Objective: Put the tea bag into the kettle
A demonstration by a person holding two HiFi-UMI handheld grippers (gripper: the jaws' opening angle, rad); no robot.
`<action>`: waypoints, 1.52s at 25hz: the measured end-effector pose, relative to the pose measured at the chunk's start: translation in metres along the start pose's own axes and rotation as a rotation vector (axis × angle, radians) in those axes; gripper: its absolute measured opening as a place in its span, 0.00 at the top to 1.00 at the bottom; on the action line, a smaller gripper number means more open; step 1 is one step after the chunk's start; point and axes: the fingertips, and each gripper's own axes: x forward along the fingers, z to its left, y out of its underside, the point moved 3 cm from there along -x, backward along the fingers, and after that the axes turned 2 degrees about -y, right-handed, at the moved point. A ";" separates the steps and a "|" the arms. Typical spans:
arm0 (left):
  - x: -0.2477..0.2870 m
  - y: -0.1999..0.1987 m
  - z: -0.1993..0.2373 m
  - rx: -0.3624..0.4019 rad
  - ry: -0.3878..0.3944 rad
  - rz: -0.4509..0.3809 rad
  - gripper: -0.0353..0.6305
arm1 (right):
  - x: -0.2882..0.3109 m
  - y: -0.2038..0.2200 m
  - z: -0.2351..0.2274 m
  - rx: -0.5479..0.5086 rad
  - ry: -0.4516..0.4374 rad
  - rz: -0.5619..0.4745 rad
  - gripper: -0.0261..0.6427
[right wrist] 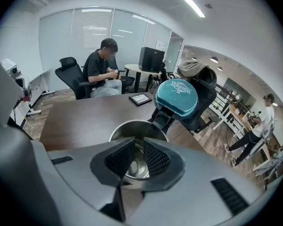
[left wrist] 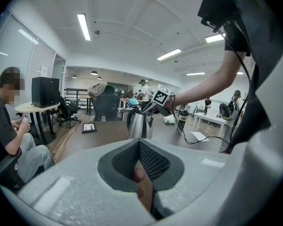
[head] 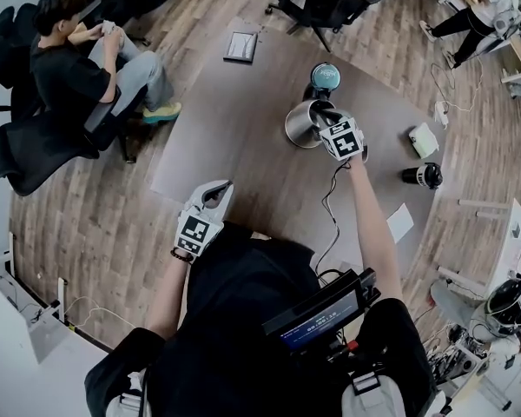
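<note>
Two grippers work over a dark table (head: 234, 155) whose near and left stretches lie bare, so we have open room there. Our right gripper (head: 328, 120) hangs just above the steel kettle (head: 300, 127), which stands near the table's middle with its teal lid (head: 325, 76) tipped up behind the mouth. Our left gripper (head: 220, 187) is well apart at the near edge, with its tips closed together.

Only the right gripper view looks down into the kettle. There the jaws stand apart with nothing between them, and shiny steel shows through the gap. We cannot make out the tea bag in any view.

The head view lays out a black cable (head: 328, 211), a paper sheet (head: 399, 222), a black cup (head: 421, 175) and a small white box (head: 424, 139) to the right. It also shows a tablet (head: 241, 47) at the far edge and a seated person (head: 69, 72) past the left edge.
</note>
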 end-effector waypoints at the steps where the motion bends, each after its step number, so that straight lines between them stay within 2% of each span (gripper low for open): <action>1: 0.000 0.001 -0.001 0.008 0.001 0.004 0.96 | -0.002 0.000 0.000 0.000 0.008 -0.011 0.87; 4: 0.003 0.001 -0.003 0.041 0.010 0.014 0.96 | -0.007 0.001 0.000 0.011 0.027 -0.043 0.87; 9: 0.002 -0.002 -0.005 0.045 0.022 0.018 0.96 | -0.025 -0.002 0.001 0.066 0.058 -0.118 0.88; 17: 0.006 -0.004 -0.007 0.051 0.038 0.019 0.96 | -0.055 -0.003 0.014 0.110 0.086 -0.241 0.94; 26: 0.013 -0.009 -0.017 0.072 0.072 0.026 0.96 | -0.099 -0.028 0.051 0.109 0.083 -0.393 0.95; 32: 0.016 -0.022 -0.023 0.114 0.103 0.014 0.96 | -0.126 -0.041 0.078 0.111 0.082 -0.490 0.95; 38: 0.021 -0.030 -0.026 0.125 0.115 0.004 0.96 | -0.156 -0.037 0.128 0.090 0.096 -0.589 0.95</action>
